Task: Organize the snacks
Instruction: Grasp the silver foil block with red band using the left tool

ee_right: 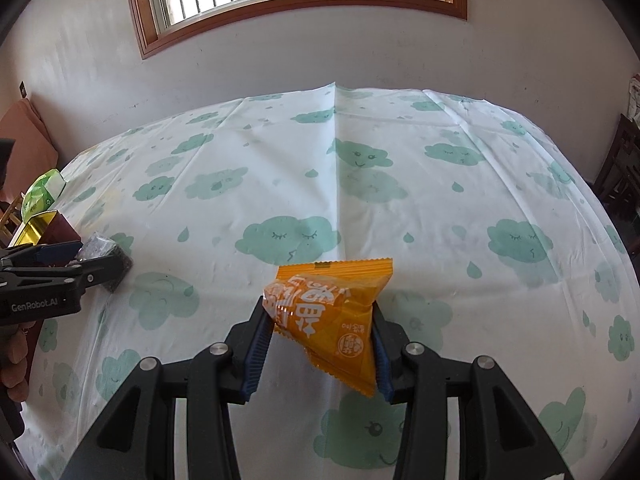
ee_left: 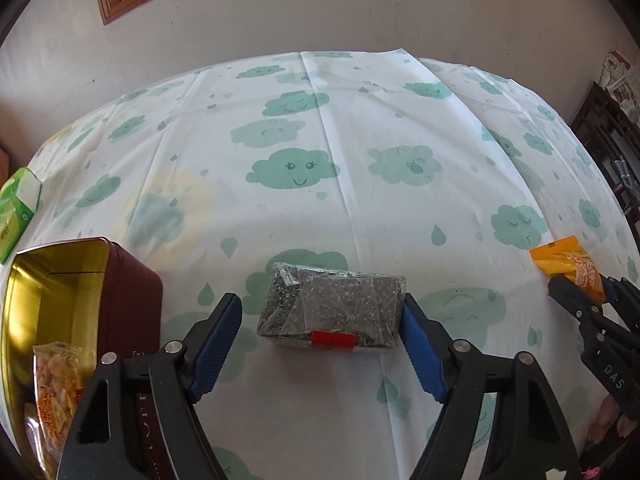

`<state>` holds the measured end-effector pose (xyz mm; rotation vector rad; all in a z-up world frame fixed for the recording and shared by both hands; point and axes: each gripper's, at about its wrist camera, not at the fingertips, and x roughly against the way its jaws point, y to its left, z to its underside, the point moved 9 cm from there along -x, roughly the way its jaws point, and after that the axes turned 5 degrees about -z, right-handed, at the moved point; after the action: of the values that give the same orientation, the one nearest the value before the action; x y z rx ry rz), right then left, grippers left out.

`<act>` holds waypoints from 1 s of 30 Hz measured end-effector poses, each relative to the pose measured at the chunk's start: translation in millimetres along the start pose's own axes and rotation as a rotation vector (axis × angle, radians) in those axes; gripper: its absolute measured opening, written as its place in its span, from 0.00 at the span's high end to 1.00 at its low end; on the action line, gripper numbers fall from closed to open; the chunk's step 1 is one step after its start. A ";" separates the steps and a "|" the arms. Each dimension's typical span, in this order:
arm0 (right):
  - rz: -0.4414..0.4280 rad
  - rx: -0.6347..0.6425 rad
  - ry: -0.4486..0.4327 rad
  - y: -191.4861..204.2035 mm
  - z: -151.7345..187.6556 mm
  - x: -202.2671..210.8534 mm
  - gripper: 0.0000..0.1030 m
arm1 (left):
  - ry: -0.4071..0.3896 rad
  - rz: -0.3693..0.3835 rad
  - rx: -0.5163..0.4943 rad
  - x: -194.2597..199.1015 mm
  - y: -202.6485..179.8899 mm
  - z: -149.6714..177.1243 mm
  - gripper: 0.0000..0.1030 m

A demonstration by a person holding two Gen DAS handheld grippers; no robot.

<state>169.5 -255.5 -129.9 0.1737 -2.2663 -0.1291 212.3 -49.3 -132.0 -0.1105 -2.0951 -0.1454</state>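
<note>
You're mid-pick with 2 items in play. Your left gripper (ee_left: 322, 316) straddles the clear-wrapped dark snack block (ee_left: 332, 310), which lies flat on the cloud-print tablecloth (ee_left: 360, 140); the jaws are spread, the right pad (ee_left: 420, 344) looks to be at the block's edge and the left pad (ee_left: 218, 340) stands clear of it, so no grip yet. Next move, in my read: close until both pads press the short ends, then lift and carry it left to the open red tin (ee_left: 132, 292), which sits just beside that gripper and already has an orange-print packet (ee_left: 54, 392) inside. Your right gripper (ee_right: 320, 346) is pinching the orange snack packet (ee_right: 332, 316), holding it off the cloth, well right of the tin. Both grippers point steeply down at the table. Watch the slick wrapper: it may slip if the pads catch film only.
</note>
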 end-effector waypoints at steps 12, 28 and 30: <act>0.028 0.027 0.009 1.8 0.6 -1.6 0.55 | 0.017 0.004 0.007 10.8 -4.2 20.0 0.43; 0.064 0.059 0.019 3.7 0.4 -3.7 0.55 | -0.045 -0.001 0.015 82.1 13.1 39.2 0.43; 0.064 0.059 0.019 3.9 0.4 -3.7 0.55 | -0.059 -0.002 0.031 93.6 23.0 39.7 0.43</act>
<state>171.3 -251.0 -132.3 0.1324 -2.2551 -0.0262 134.5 -18.8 -69.7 -0.0954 -2.1555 -0.1124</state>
